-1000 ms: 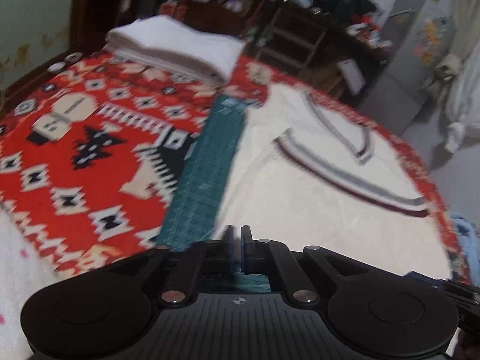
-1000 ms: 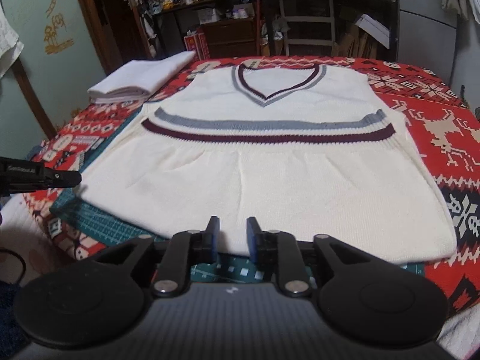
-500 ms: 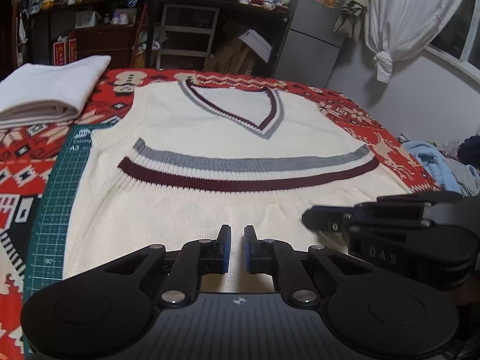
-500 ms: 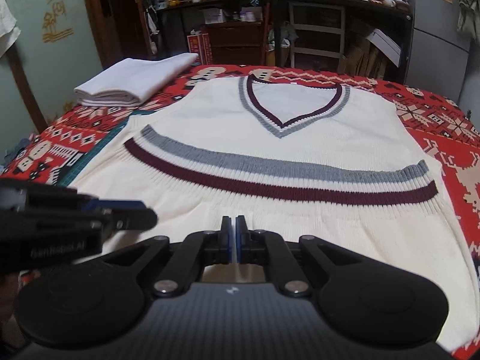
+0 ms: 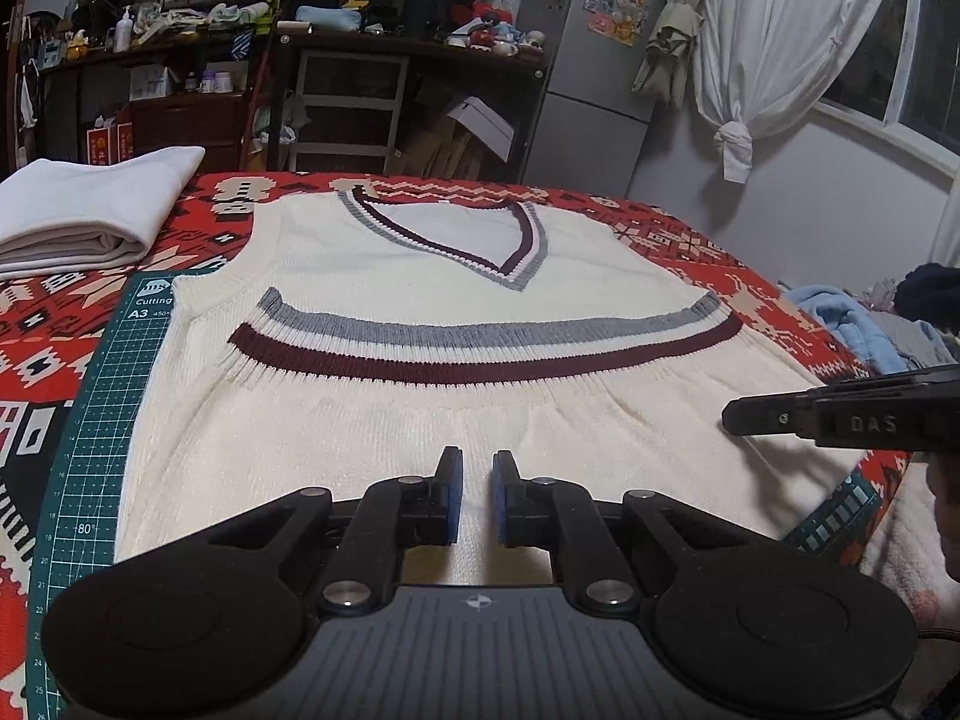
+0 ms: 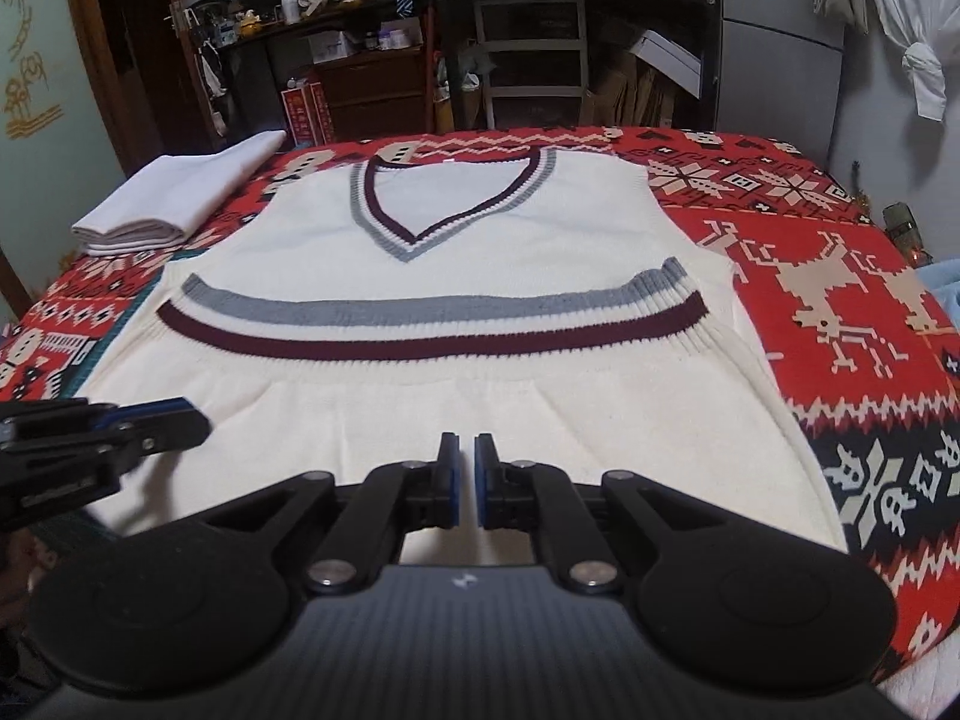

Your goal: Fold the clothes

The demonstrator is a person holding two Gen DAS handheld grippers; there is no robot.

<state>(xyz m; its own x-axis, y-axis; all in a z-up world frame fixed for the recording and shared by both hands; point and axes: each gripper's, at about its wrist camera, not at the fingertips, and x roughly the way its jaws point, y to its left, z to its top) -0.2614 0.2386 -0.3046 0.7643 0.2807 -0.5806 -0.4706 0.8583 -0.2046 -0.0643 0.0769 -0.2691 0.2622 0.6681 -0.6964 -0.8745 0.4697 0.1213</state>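
The left gripper has its jaws slightly apart with a narrow gap between the blue pads, nothing between them, poised over the near hem of the vest. The right gripper shows an even narrower gap, jaws almost together but released, gripping nothing, also above the near hem. Each gripper appears at the side of the other's view, level with the vest's lower part. The vest is cream knit, sleeveless, lying flat and face up, with its V-neck at the far end and its bottom edge toward the grippers; a grey and a maroon stripe cross it, and the same colours trim the neck. Under its left part lies a green cutting mat, with a strip showing along the vest's side. Both rest on a red patterned blanket covering the surface. At the far left corner sits a folded white stack, apart from the vest. Behind stand cluttered shelves, a fridge and a tied curtain.
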